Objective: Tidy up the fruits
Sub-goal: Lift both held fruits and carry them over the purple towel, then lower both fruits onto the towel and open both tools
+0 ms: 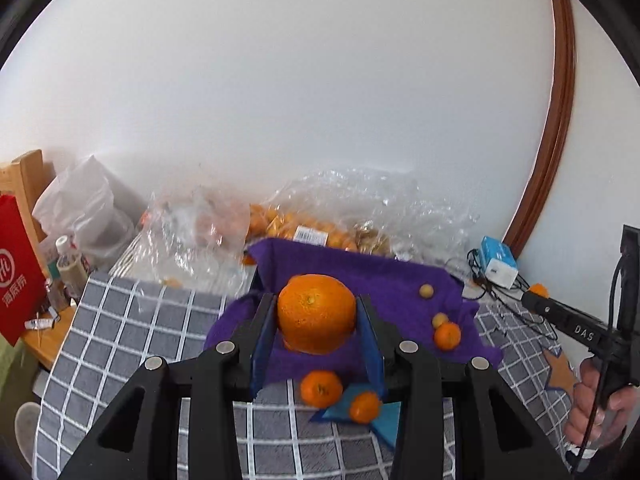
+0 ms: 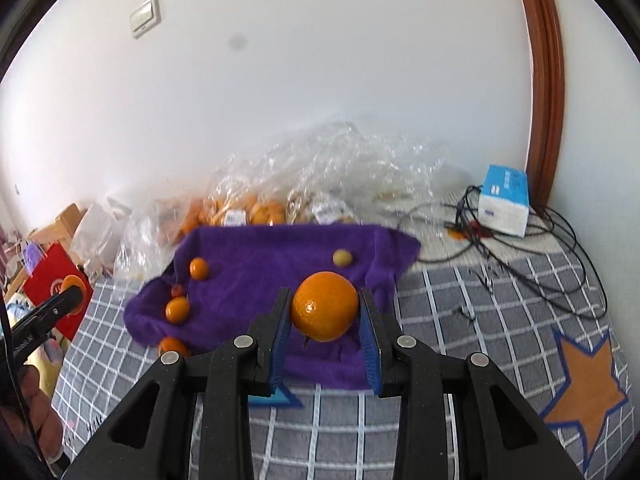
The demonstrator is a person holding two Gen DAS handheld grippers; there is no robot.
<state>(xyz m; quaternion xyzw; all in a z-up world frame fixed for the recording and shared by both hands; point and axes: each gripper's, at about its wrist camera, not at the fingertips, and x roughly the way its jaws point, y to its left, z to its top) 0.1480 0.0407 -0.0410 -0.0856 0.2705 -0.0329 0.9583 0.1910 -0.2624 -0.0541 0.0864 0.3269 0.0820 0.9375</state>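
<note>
My left gripper (image 1: 317, 316) is shut on a large orange (image 1: 316, 314) and holds it above the purple cloth (image 1: 380, 280). My right gripper (image 2: 325, 312) is shut on a mandarin (image 2: 324, 306) over the same cloth (image 2: 260, 256). Small mandarins lie on the cloth (image 1: 447, 335) (image 2: 199, 268) (image 2: 177, 309) and at its near edge (image 1: 321, 388) (image 1: 364, 407). Small yellowish fruits (image 1: 426, 291) (image 2: 343, 257) lie further back on the cloth.
Clear plastic bags of oranges (image 1: 312, 224) (image 2: 256, 208) lie behind the cloth by the wall. A blue-white box (image 2: 505, 200) and black cables (image 2: 540, 248) are at the right. A red bag (image 1: 18, 276) stands at the left. The grey checked cover (image 2: 480, 320) has a star patch.
</note>
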